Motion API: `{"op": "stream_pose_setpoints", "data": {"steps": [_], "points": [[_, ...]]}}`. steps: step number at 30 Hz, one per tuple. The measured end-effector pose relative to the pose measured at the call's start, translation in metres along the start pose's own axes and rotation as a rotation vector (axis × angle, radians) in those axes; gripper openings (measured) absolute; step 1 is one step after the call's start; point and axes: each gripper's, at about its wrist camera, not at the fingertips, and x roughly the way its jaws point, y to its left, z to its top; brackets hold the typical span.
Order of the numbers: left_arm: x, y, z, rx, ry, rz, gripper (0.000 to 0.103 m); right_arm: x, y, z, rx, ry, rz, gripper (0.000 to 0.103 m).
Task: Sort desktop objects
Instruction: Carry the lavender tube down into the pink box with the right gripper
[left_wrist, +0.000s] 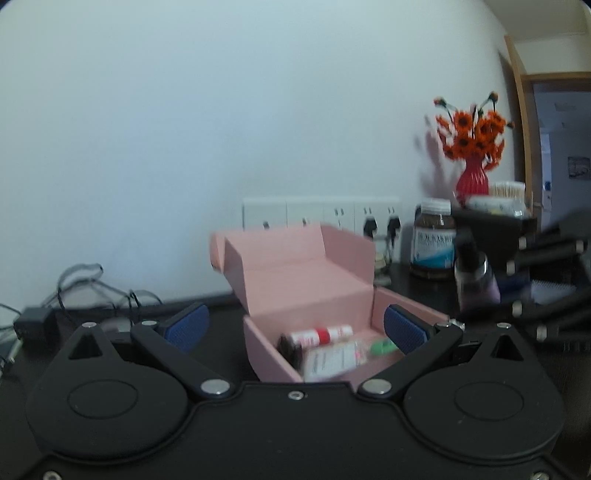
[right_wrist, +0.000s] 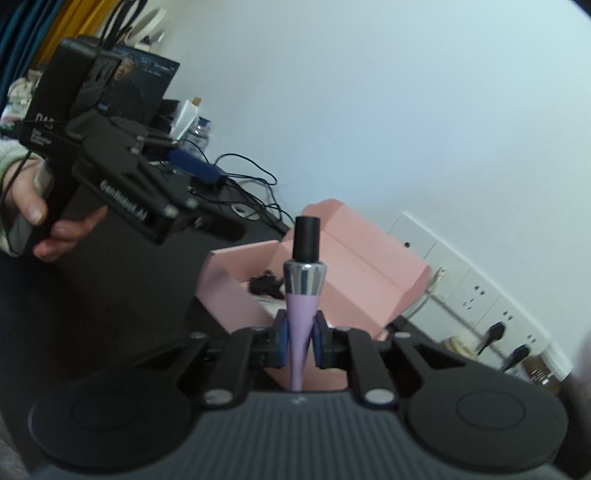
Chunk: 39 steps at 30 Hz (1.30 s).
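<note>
My right gripper (right_wrist: 300, 341) pinches a lilac dropper bottle (right_wrist: 300, 317) (black cap, silver collar) held above the pink box (right_wrist: 236, 291). My left gripper (left_wrist: 295, 326) is spread wide and empty before that box, with free room around both pads. Its body reads "GenRobot.AI". Inside the box lie small bottles (left_wrist: 328, 350), labels blurred. Beside it stands a brown jar (left_wrist: 433, 240) marked "BLACKMORES".

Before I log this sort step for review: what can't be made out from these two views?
- Left wrist view: labels on the bottles in the pink box, blurred.
- Left wrist view: brown jar lettering, smeared.
- Right wrist view: purple dropper bottle base, hidden behind the right tongs.
- Right wrist view: box contents, blocked by the bottle.
</note>
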Motion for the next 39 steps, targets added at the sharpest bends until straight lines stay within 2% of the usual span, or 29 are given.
{"op": "stream_pose_setpoints", "data": {"steps": [5, 14, 19, 24, 28, 33, 39], "points": [[0.000, -0.003, -0.003, 0.039, -0.019, -0.003, 0.103, 0.014, -0.008, 0.016, -0.091, 0.034, -0.033, 0.013], [0.001, 0.011, 0.000, 0.002, -0.007, 0.049, 0.103, 0.025, -0.007, 0.026, -0.194, 0.064, -0.061, 0.013], [-0.001, 0.015, 0.002, -0.010, -0.022, 0.061, 0.103, 0.036, -0.005, 0.032, -0.212, 0.054, -0.062, 0.013], [0.004, 0.019, 0.001, -0.025, 0.021, 0.075, 0.103, 0.052, 0.001, 0.036, -0.194, 0.041, -0.050, 0.013], [0.005, 0.015, -0.001, 0.011, 0.019, 0.112, 0.103, 0.065, 0.009, 0.035, -0.209, 0.032, -0.048, 0.013], [0.007, 0.015, -0.002, 0.029, 0.023, 0.124, 0.103, 0.079, 0.007, 0.039, -0.187, 0.035, -0.048, 0.013], [0.012, 0.021, -0.003, -0.010, 0.049, 0.142, 0.103, 0.093, 0.002, 0.035, -0.145, 0.055, -0.046, 0.013]]}}
